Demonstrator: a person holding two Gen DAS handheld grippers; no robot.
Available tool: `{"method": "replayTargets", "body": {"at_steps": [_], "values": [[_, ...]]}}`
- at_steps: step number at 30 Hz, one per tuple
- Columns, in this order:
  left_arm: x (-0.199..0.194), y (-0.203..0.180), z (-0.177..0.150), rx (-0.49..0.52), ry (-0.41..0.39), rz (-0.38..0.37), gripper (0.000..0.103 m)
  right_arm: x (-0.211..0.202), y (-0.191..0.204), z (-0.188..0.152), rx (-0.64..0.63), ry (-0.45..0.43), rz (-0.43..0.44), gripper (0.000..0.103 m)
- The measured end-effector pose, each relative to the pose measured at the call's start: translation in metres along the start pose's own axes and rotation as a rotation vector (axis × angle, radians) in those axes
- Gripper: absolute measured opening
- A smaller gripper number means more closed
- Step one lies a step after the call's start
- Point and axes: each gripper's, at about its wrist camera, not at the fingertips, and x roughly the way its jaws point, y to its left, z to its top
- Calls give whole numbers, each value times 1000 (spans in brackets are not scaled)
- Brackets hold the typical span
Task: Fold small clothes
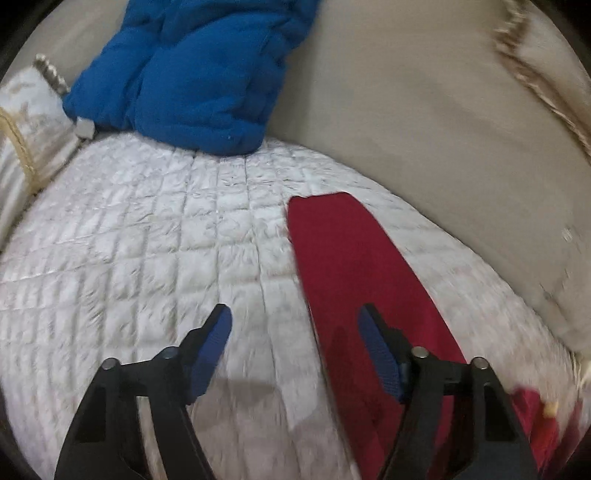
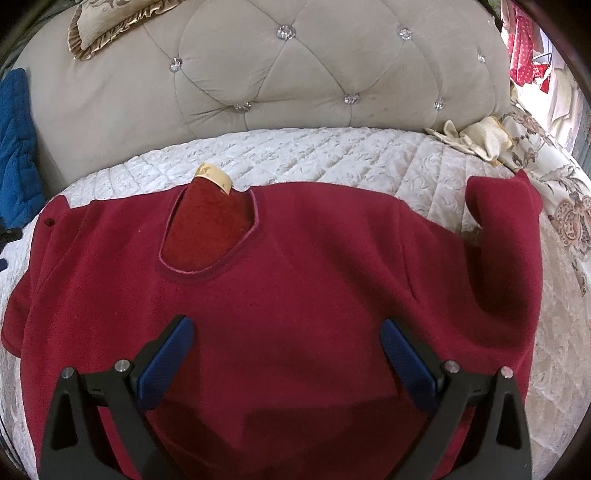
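Note:
A dark red fleece sweater (image 2: 295,266) lies flat on the white quilted bed (image 2: 332,155), neck opening toward the headboard, with a tan label (image 2: 216,177) at the collar. Its right sleeve (image 2: 506,229) is bent upward. My right gripper (image 2: 286,332) is open and empty, hovering over the sweater's chest. In the left wrist view one red sleeve (image 1: 354,266) stretches away across the quilt (image 1: 147,236). My left gripper (image 1: 295,317) is open and empty, its right finger over that sleeve.
A blue padded blanket (image 1: 195,74) is heaped against the beige tufted headboard (image 2: 295,74). A frilled gold cushion (image 2: 99,29) sits at the top left, a cream pillow (image 1: 29,122) at the left, and floral bedding (image 2: 561,192) at the right edge.

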Motion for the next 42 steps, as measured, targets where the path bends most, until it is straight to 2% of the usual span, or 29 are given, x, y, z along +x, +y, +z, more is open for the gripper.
{"method": "replayTargets", "body": {"at_steps": [3, 5, 6, 7, 9, 11, 15, 17, 19, 21, 24, 28, 31, 34, 36, 38, 39, 42], "values": [[25, 2, 11, -33, 17, -12, 35, 1, 0, 0, 1, 0, 4, 103], [31, -3, 13, -38, -29, -15, 31, 1, -1, 0, 3, -1, 8, 103], [33, -5, 14, -35, -49, -33, 15, 1, 0, 0, 3, -1, 8, 103], [38, -8, 15, -31, -43, -54, 8, 1, 0, 0, 2, -1, 6, 103], [40, -17, 16, 7, -58, -21, 0, 1, 0, 0, -3, 0, 0, 103], [39, -26, 20, 60, -55, -15, 0, 1, 1, -1, -3, 0, -1, 103], [13, -12, 41, 54, -93, -16, 0, 1, 2, -1, -2, 0, 0, 103], [-17, 4, 60, 40, -164, 47, 0, 1, 1, -1, -2, -1, 1, 103], [-45, 20, 76, 26, -209, 59, 0, 1, 2, -1, -1, -1, 1, 103], [-76, 33, 88, 34, -253, 48, 0, 1, 2, -1, -3, 0, 0, 103], [-126, 30, 83, 95, -306, -12, 0, 1, 3, 1, -8, 6, -4, 103], [-181, -12, 47, 226, -324, -166, 0, -16, -6, 7, 8, 11, 65, 103], [-210, -49, 11, 309, -320, -297, 0, -40, -25, 11, 46, -29, 70, 103], [-225, -100, -38, 385, -268, -457, 0, -59, -45, 12, 67, -50, 51, 103], [-225, -132, -71, 424, -225, -523, 0, -70, -61, 12, 91, -65, 40, 103], [-205, -172, -117, 472, -149, -564, 0, -79, -76, 11, 115, -76, 39, 103], [-196, -181, -128, 473, -115, -578, 0, -82, -83, 10, 126, -78, 38, 103], [-154, -213, -178, 460, 53, -633, 0, -86, -99, 6, 138, -80, 25, 103]]}}
